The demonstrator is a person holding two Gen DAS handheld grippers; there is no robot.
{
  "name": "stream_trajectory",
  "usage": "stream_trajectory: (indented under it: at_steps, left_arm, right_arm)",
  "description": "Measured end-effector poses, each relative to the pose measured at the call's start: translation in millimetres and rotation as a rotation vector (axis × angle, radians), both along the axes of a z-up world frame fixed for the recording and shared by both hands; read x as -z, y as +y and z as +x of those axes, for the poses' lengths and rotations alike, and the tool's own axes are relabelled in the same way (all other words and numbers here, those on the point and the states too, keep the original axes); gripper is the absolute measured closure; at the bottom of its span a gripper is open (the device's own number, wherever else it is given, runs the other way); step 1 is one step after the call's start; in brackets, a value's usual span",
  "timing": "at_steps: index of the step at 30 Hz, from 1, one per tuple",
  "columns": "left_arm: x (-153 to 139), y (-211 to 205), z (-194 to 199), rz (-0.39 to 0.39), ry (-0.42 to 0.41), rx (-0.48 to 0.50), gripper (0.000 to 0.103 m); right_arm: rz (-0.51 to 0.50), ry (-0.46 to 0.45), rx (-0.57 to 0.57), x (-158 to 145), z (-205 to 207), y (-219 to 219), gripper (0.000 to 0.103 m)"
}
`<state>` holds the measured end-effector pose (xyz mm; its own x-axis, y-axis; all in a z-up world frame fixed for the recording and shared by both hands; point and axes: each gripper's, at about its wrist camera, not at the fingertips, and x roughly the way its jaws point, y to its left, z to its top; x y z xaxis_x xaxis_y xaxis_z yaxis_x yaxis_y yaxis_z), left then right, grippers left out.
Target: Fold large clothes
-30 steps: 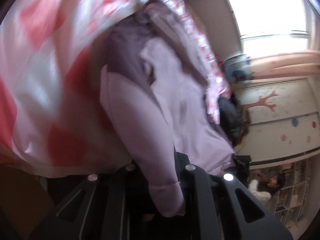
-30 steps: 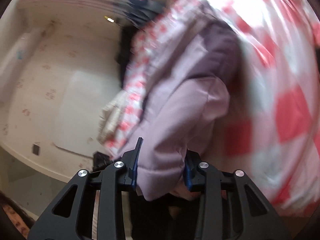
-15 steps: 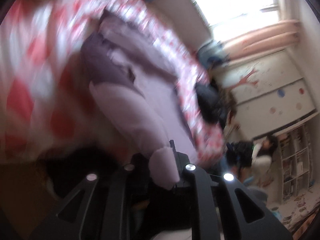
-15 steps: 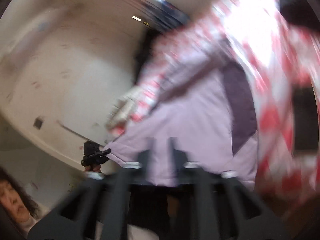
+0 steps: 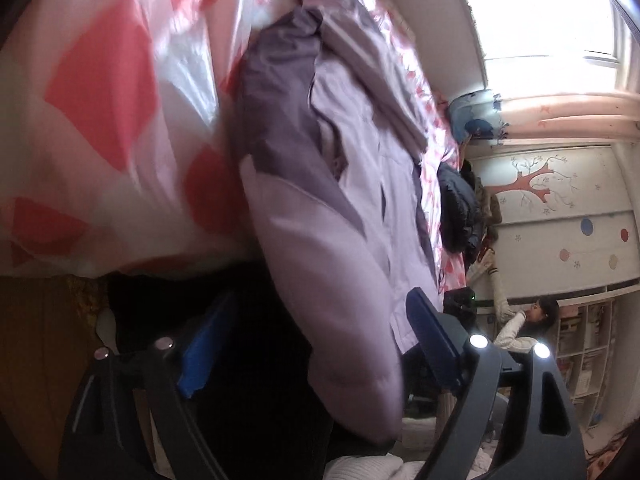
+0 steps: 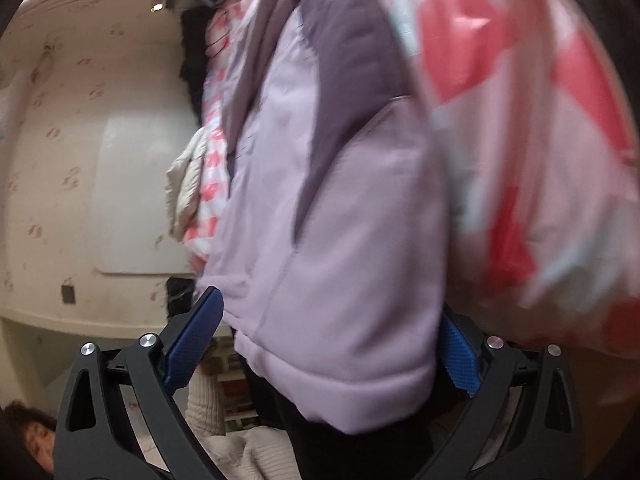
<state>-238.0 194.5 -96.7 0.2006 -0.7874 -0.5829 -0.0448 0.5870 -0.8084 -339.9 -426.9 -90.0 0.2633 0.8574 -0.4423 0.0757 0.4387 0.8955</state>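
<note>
A padded jacket, lilac with dark purple panels [image 5: 352,184] [image 6: 320,208], lies on a red-and-white checked bed cover [image 5: 100,92] [image 6: 540,160]. One lilac sleeve runs down between the blue pads [image 5: 200,344] of my left gripper [image 5: 320,296]. Those jaws are opening and stand wide, with a gap to the cloth on both sides. The other sleeve's cuff [image 6: 340,360] hangs between the blue pads [image 6: 192,336] of my right gripper [image 6: 330,306]. Its jaws are opening too and do not press on the cuff.
A dark coat [image 5: 456,208] lies on the bed's far side, and a cream quilted garment [image 6: 188,184] hangs off its edge. A person in a white sweater [image 5: 516,328] sits by shelves [image 5: 580,352]. A white knit sleeve [image 6: 240,452] is under my right gripper.
Both grippers were shut on the lilac sleeves; both have spread their jaws and let the sleeves go. Both have sunk toward the bed's edge.
</note>
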Motion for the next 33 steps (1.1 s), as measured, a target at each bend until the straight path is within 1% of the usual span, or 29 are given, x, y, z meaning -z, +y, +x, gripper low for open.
stream_trajectory:
  at_steps: [1, 2, 3, 4, 5, 6, 7, 8, 9, 10, 12, 14, 16, 18, 20, 23, 24, 25, 26, 27, 28, 29, 30, 31, 32, 33]
  left_arm:
    - [4.6, -3.4, 0.9, 0.010, 0.015, 0.010, 0.020]
    - [7.1, -6.5, 1.3, 0.013, 0.023, 0.016, 0.020]
    - [10.1, -10.8, 2.1, 0.014, 0.032, 0.027, 0.020]
    - [12.3, -14.2, 3.0, 0.017, 0.036, 0.034, 0.020]
    - [13.1, -18.2, 3.6, 0.018, 0.036, 0.035, 0.020]
    - [15.2, -21.6, 5.0, 0.017, 0.038, 0.032, 0.020]
    - [16.3, -22.9, 6.5, 0.020, 0.036, 0.021, 0.020]
    - [15.5, -23.2, 7.7, 0.022, 0.023, -0.002, 0.032]
    - [15.1, -25.7, 9.1, 0.012, 0.015, -0.008, 0.069]
    - [13.5, -29.2, 10.2, -0.008, 0.013, 0.008, 0.081]
    - [-3.4, -38.7, 6.8, 0.037, -0.047, 0.032, 0.087]
    - [-27.1, -45.7, 0.9, 0.041, -0.100, 0.044, 0.089]
    - [-49.7, -46.6, -4.1, 0.019, -0.147, 0.042, 0.089]
    - [-71.5, -47.0, -10.2, 0.005, -0.189, 0.049, 0.089]
    - [-89.9, -44.3, -20.4, -0.007, -0.218, 0.062, 0.090]
    - [-102.1, -35.0, -41.4, -0.005, -0.234, 0.084, 0.089]
    - [-102.8, -31.9, -46.9, 0.001, -0.233, 0.097, 0.089]
    - [-100.6, -28.2, -56.6, 0.024, -0.232, 0.125, 0.089]
    - [-96.4, -24.3, -62.2, 0.043, -0.225, 0.143, 0.088]
    - [-83.0, -17.1, -71.4, 0.081, -0.190, 0.179, 0.081]
    - [-70.6, -12.4, -74.4, 0.110, -0.153, 0.187, 0.076]
    - [-53.1, -1.0, -76.9, 0.154, -0.096, 0.178, 0.068]
    - [-42.0, 7.7, -77.9, 0.178, -0.050, 0.159, 0.067]
    - [-32.2, 21.9, -79.3, 0.192, -0.009, 0.120, 0.066]
    - [-29.8, 42.8, -81.6, 0.226, 0.006, 0.044, 0.059]
    - [-35.8, 56.7, -82.3, 0.278, -0.006, -0.016, 0.053]
  right_arm:
    - [0.001, -0.021, -0.007, -3.1, 1.2, 3.2, 0.011]
    - [0.001, -0.041, -0.007, -5.3, 1.3, 4.7, 0.021]
    - [0.009, -0.062, -0.006, -9.1, 0.8, 6.2, 0.028]
    - [0.015, -0.070, -0.002, -12.1, 1.5, 6.5, 0.045]
    - [0.024, -0.085, 0.007, -13.3, 0.7, 5.6, 0.053]
    - [0.023, -0.095, 0.017, -15.5, 0.9, 7.8, 0.056]
    - [0.022, -0.103, 0.030, -16.6, 0.8, 9.8, 0.062]
    - [0.024, -0.107, 0.043, -18.7, 1.6, 13.9, 0.066]
    - [0.035, -0.126, 0.069, -23.0, 1.3, 16.4, 0.067]
    - [0.050, -0.144, 0.087, -27.7, 1.3, 19.2, 0.070]
    - [0.084, -0.198, 0.118, -40.8, 1.9, 27.3, 0.072]
    - [0.113, -0.260, 0.133, -58.9, 0.5, 30.9, 0.074]
    - [0.127, -0.324, 0.140, -82.4, -4.9, 30.6, 0.075]
    - [0.127, -0.362, 0.140, -101.2, -12.4, 27.3, 0.075]
    - [0.121, -0.390, 0.136, -117.9, -24.6, 21.8, 0.075]
    - [0.105, -0.398, 0.129, -132.0, -49.4, 11.3, 0.075]
    - [0.095, -0.396, 0.123, -134.5, -63.4, 8.8, 0.075]
    - [0.078, -0.386, 0.114, -134.2, -76.8, 7.5, 0.075]
    - [0.062, -0.358, 0.084, -128.9, -89.5, 8.4, 0.075]
    - [0.040, -0.327, 0.059, -123.5, -100.4, 7.6, 0.074]
    - [-0.008, -0.278, 0.047, -111.2, -111.4, 5.9, 0.069]
    - [-0.044, -0.236, 0.041, -100.8, -118.5, 2.2, 0.067]
    - [-0.096, -0.184, 0.036, -86.1, -127.2, -3.5, 0.066]
    - [-0.135, -0.157, 0.055, -79.1, -131.9, -11.2, 0.064]
    - [-0.179, -0.132, 0.096, -75.3, -135.7, -24.0, 0.064]
    - [-0.195, -0.126, 0.119, -76.7, -135.4, -31.4, 0.064]
